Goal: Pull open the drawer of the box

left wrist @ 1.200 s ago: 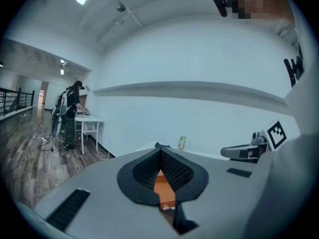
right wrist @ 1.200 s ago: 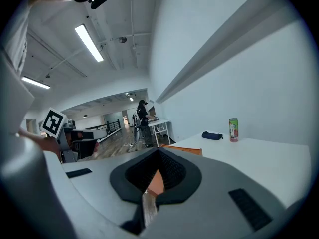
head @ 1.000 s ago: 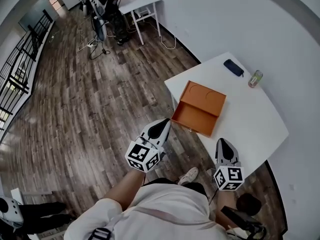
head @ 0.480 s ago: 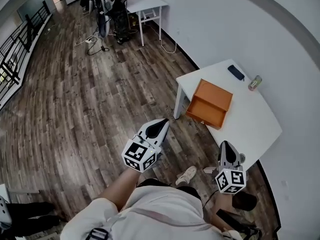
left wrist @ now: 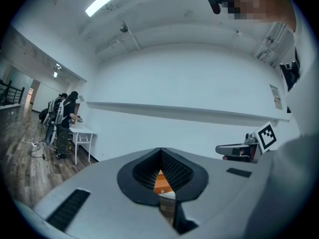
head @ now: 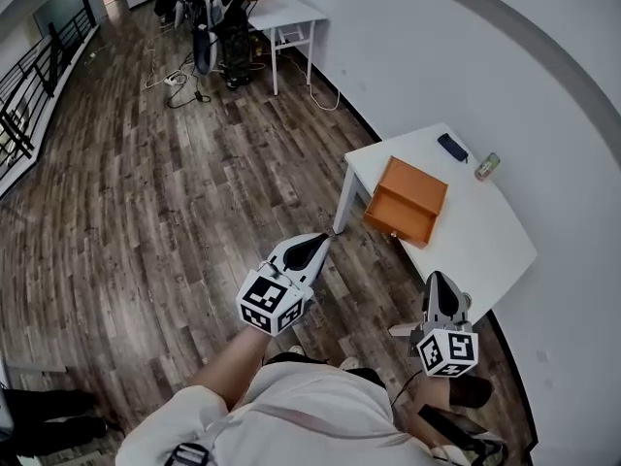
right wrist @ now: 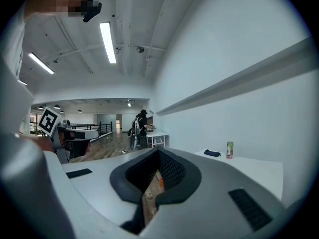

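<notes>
An orange box (head: 415, 186) lies on a white table (head: 480, 236), its drawer (head: 398, 217) pulled out toward the table's near-left edge. Both grippers hang over the wooden floor, well short of the table. My left gripper (head: 318, 245) is shut and holds nothing; its tip points toward the box, and a sliver of the orange box (left wrist: 161, 182) shows through the notch below its pads. Shut and empty too, my right gripper (head: 439, 281) is held below the table's near corner. A trace of the orange box (right wrist: 160, 181) shows between its jaws.
A dark case (head: 451, 147) and a can (head: 486, 166) sit at the table's far end by the white wall. A second white table (head: 287, 13) with a person at it stands far back. Cables (head: 179, 83) lie on the floor there. A railing (head: 24, 105) runs along the left.
The table and box have shrunk and drifted away in the head view. Both grippers have drawn back from the table, still shut, and now hang over bare floor.
</notes>
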`<state>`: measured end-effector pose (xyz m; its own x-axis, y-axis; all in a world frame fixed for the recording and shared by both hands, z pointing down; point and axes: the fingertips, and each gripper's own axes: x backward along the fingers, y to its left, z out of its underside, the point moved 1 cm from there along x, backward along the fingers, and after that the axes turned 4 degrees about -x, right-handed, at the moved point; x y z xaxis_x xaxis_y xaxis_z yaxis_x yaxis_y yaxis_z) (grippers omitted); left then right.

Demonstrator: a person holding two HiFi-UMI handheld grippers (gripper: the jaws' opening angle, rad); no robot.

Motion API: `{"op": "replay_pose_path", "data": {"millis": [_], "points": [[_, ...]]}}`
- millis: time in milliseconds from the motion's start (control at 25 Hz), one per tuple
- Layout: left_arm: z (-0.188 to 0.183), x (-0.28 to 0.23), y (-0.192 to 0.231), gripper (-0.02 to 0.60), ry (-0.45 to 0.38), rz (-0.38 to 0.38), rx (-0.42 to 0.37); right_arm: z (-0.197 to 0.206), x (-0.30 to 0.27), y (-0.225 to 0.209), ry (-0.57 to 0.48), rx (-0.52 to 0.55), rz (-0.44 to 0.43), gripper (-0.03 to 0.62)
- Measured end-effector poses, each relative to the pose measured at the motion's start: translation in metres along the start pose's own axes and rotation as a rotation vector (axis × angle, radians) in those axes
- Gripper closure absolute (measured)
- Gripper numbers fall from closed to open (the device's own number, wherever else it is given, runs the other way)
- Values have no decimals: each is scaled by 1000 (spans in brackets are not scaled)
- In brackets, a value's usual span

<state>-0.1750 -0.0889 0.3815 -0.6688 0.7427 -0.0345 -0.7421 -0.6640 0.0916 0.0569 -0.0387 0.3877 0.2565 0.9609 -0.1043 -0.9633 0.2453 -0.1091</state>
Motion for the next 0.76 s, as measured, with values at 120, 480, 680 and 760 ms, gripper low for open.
{"op": "replay_pose_path", "data": {"millis": [120,480,680,760], "points": [[-4,0,-8,569,-3,-13,1,-7,3,-2,-11,3,-24,595],[-7,-15,-47,569,-7,-21,7,-22,26,-28,-28,11,-43,595],[-1,-24,-60,569,3,-14,9,-20,34,-36,-25,16,-52,595],[2,-28,-65,569,6,-13,9,-19,36,-41,-23,16,-53,595]]}}
